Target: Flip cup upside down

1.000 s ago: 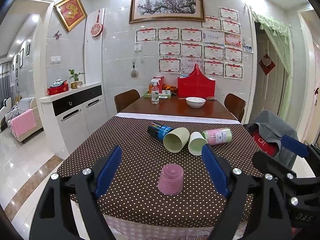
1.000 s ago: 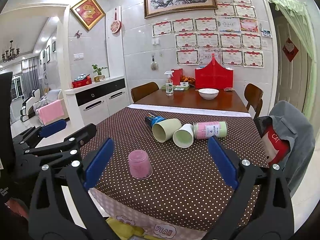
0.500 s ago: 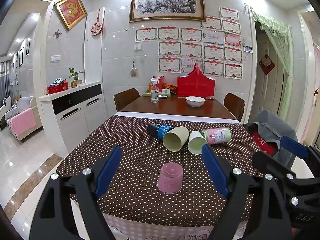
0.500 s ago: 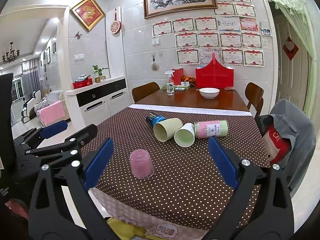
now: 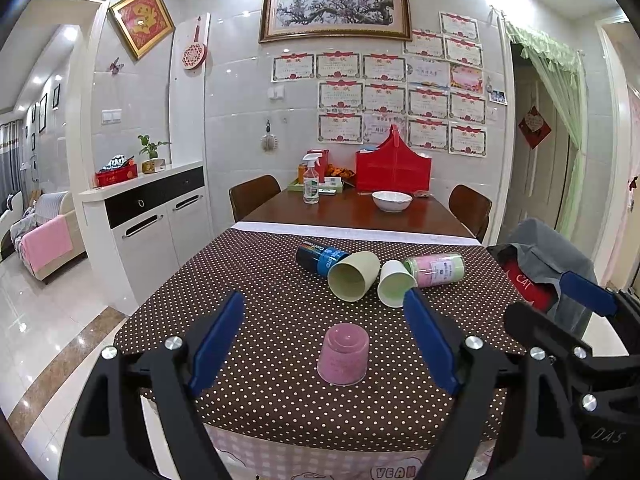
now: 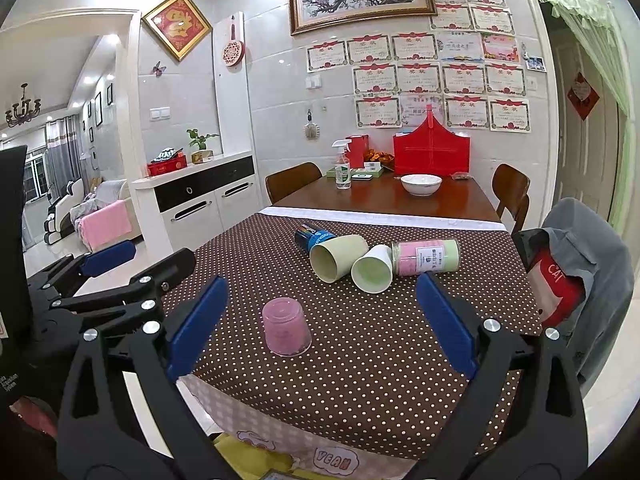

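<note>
A pink cup (image 5: 343,354) stands upside down, mouth down, on the brown polka-dot tablecloth (image 5: 256,296) near the table's front edge; it also shows in the right wrist view (image 6: 286,332). My left gripper (image 5: 326,340) is open and empty, held back from the cup with the cup framed between its blue pads. My right gripper (image 6: 320,320) is open and empty, also short of the table edge, with the cup left of its centre line. Each gripper shows at the edge of the other's view.
Behind the pink cup lie a beige cup (image 5: 353,275), a white-and-green cup (image 5: 396,282), a dark blue can (image 5: 318,256) and a pink-green jar (image 5: 436,270), all on their sides. A chair with a grey jacket (image 5: 548,256) stands at the right. A white bowl (image 5: 392,201) sits on the far table.
Both grippers have drifted back slightly and stay open. The pink cup has not moved.
</note>
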{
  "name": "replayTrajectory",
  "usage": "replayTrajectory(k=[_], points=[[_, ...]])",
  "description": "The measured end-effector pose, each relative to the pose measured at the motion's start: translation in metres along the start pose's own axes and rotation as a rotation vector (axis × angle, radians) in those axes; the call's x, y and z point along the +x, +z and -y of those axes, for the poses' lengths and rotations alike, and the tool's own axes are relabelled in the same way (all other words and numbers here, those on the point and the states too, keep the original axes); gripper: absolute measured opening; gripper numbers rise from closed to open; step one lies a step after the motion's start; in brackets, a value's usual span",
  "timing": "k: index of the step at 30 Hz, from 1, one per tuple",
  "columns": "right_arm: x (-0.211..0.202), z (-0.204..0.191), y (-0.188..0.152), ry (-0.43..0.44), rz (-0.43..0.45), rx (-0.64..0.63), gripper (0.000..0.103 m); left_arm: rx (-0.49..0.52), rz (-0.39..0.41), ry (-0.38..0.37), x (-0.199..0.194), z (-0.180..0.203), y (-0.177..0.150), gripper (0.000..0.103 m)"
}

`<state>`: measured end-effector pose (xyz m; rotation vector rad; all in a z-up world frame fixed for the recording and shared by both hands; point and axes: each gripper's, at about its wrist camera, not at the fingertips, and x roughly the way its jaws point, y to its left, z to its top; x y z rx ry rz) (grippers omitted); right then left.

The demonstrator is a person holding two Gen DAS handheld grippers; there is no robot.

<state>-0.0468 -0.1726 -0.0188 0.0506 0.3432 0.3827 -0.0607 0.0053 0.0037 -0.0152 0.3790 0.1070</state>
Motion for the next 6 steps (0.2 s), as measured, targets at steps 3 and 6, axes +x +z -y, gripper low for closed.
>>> replayTrajectory(k=[3,6], points=[[0.002,-0.0008,0.0007,0.007,-0.003,0.006,0.093,-0.005,-0.005,-0.001,0.0001,-0.0014,0.0005,0.081],[0.0055,-0.0044,0.0001,0.008,-0.01,0.006,0.093,-0.006,-0.011,0.002,0.0012,-0.0033,0.0023,0.081]])
